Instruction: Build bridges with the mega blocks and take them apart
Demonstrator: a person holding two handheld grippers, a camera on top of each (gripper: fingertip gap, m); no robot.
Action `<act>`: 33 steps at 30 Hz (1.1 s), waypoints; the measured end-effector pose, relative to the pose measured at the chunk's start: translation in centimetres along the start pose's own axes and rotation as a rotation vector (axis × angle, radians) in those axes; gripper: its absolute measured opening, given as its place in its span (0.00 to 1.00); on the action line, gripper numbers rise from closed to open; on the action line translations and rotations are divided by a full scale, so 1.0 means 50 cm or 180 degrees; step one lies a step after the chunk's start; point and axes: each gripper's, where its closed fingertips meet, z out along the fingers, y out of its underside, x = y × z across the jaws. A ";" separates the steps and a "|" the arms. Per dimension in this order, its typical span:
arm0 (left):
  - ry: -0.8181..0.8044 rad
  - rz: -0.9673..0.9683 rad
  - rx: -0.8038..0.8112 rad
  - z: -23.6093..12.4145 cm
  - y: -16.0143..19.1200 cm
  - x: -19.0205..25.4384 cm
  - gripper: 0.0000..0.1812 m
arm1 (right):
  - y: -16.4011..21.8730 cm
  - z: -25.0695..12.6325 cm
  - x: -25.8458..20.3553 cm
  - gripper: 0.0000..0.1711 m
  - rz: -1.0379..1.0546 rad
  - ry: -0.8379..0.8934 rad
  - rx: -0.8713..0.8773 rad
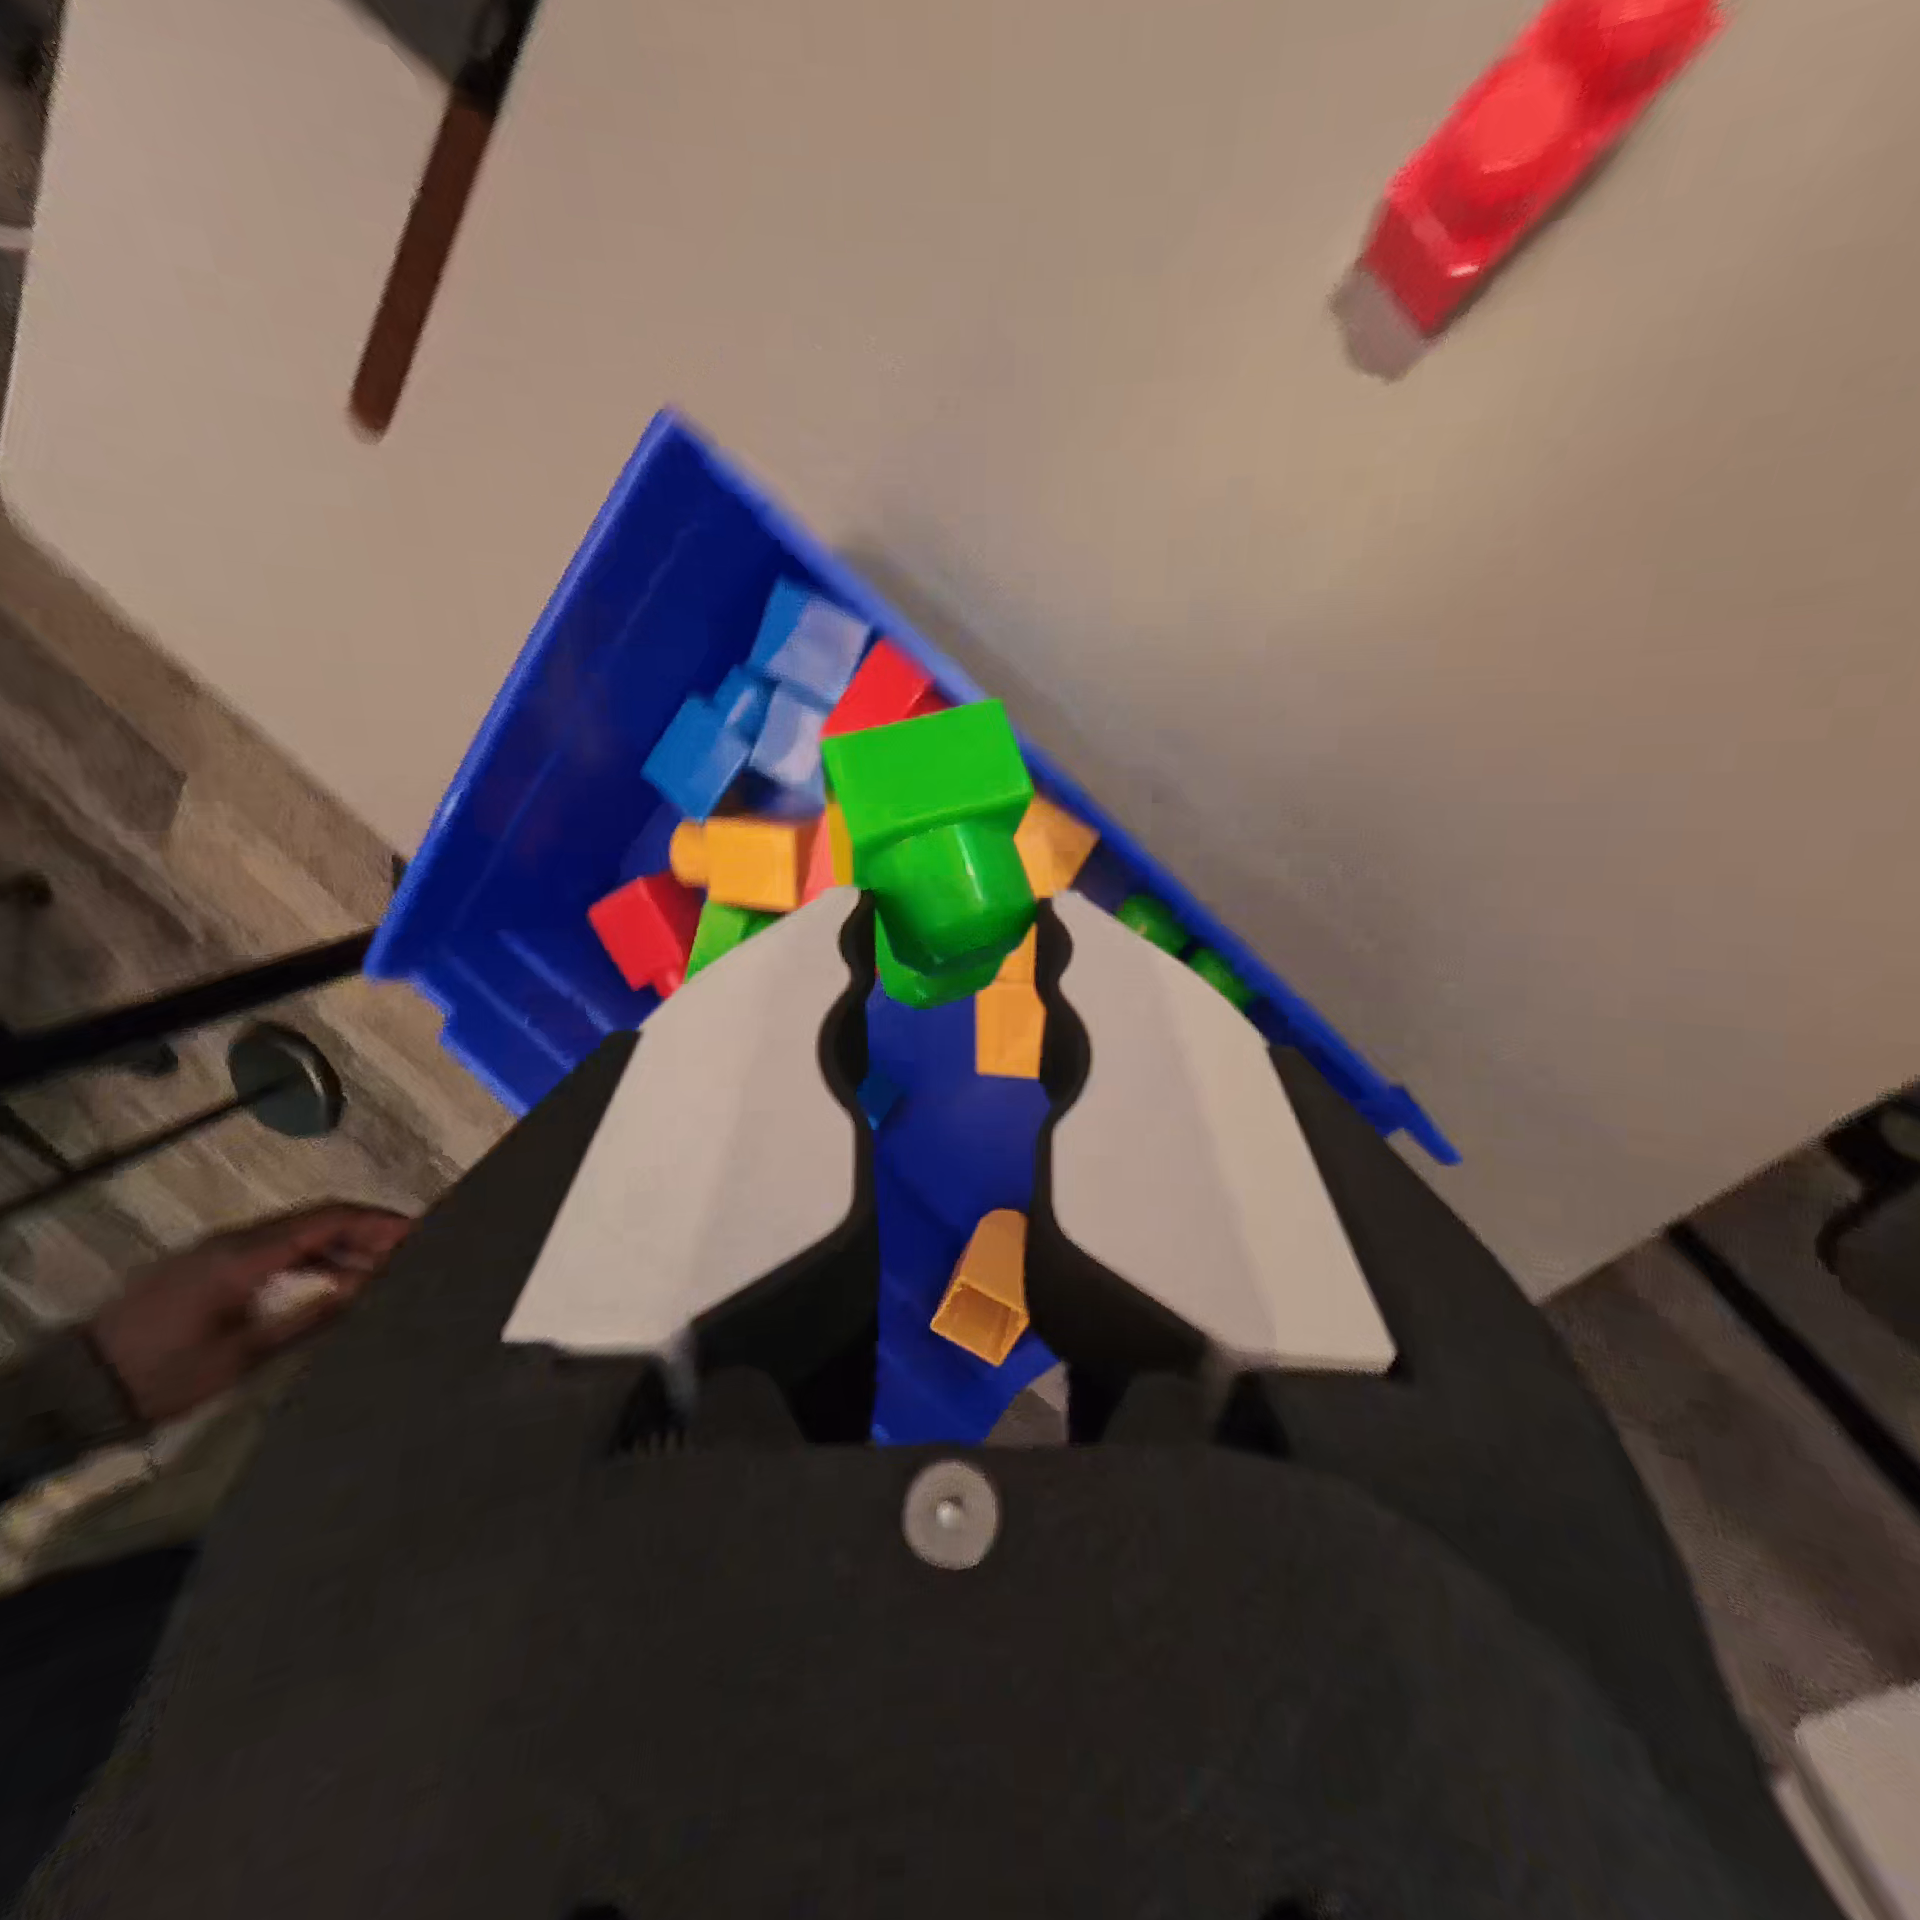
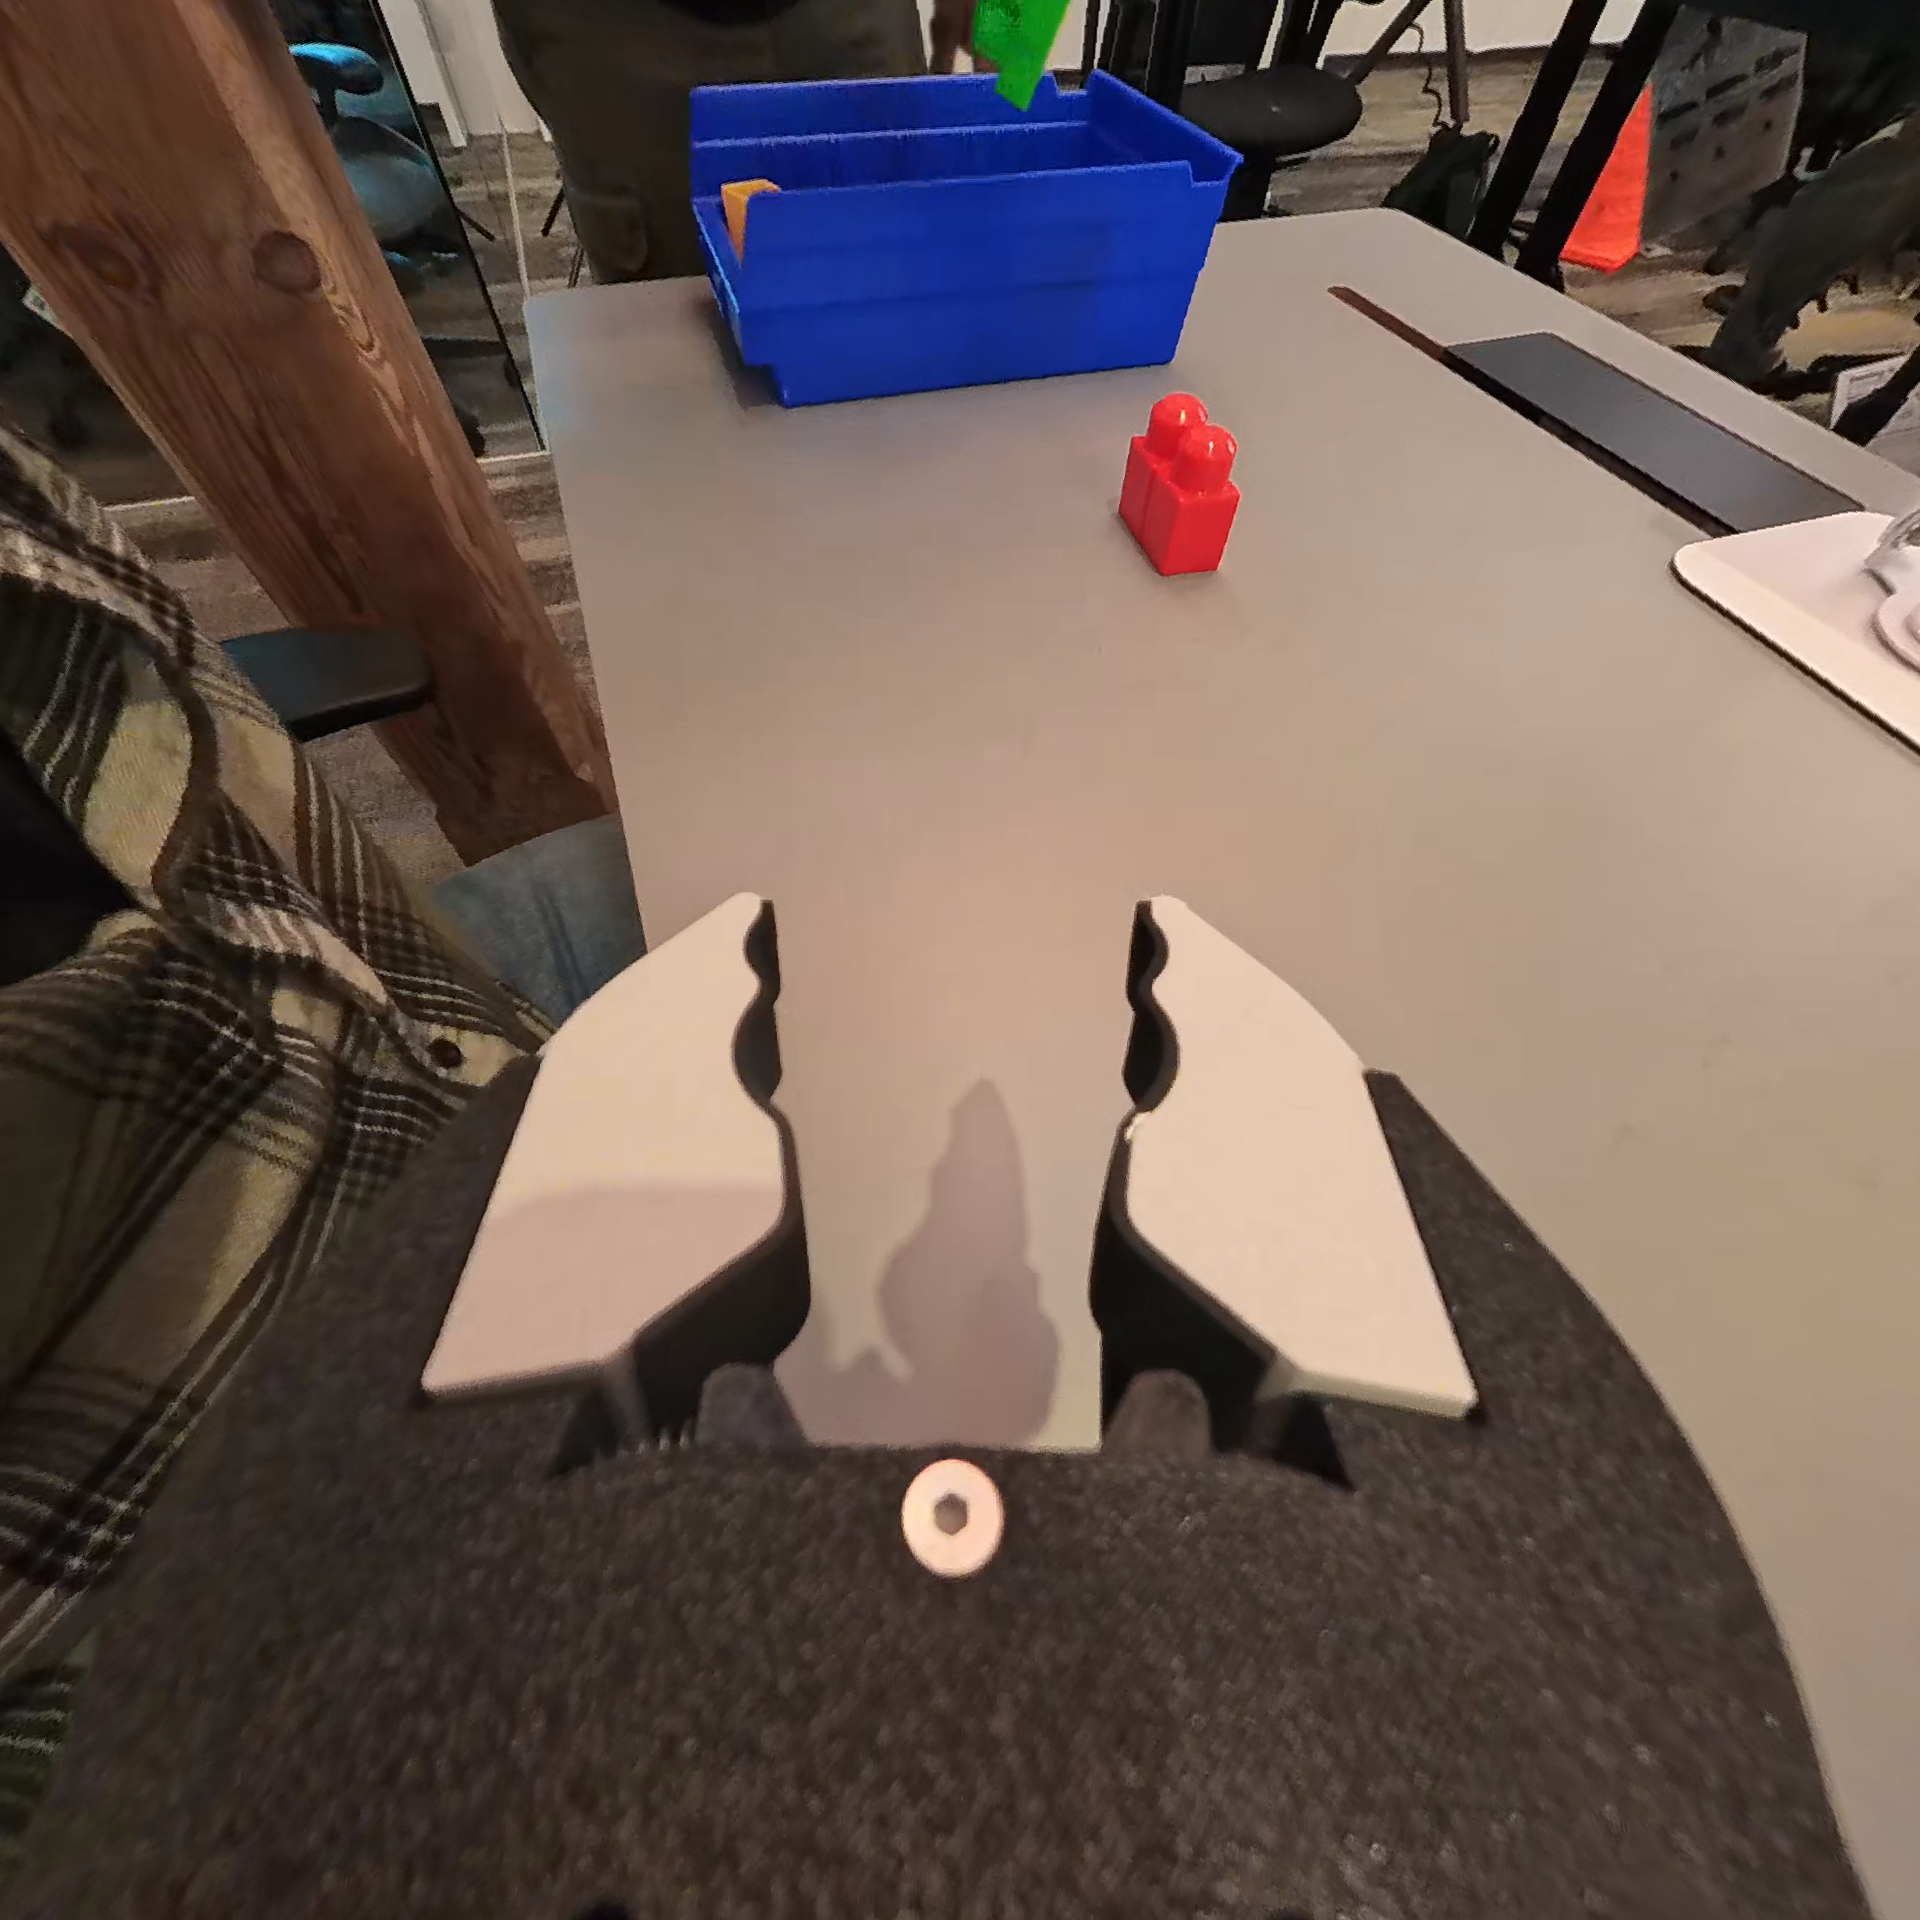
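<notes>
Between the fingertips of your left gripper, the green plastic block is pinched only by its round stud above the blue plastic bin; it may pivot or slip. Your right gripper hangs apart and empty, well short of the red two-stud block on the grey table.
</notes>
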 end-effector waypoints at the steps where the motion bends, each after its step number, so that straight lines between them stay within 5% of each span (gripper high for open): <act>1: 0.0074 0.0210 -0.0097 -0.002 -0.026 0.022 0.16 | 0.002 -0.004 0.000 0.37 0.0000 0.0009 0.0002; 8: 0.0543 0.1724 -0.1076 0.058 -0.183 0.196 0.16 | 0.010 -0.032 0.000 0.37 0.0023 0.0098 0.0027; 14: 0.0488 0.2325 -0.1546 0.131 -0.272 0.241 0.16 | 0.024 -0.063 0.005 0.38 0.0080 0.0215 0.0011; 33: 0.0651 0.2522 -0.2324 0.196 -0.284 0.258 0.16 | 0.042 -0.078 0.022 0.37 0.0170 0.0286 -0.0017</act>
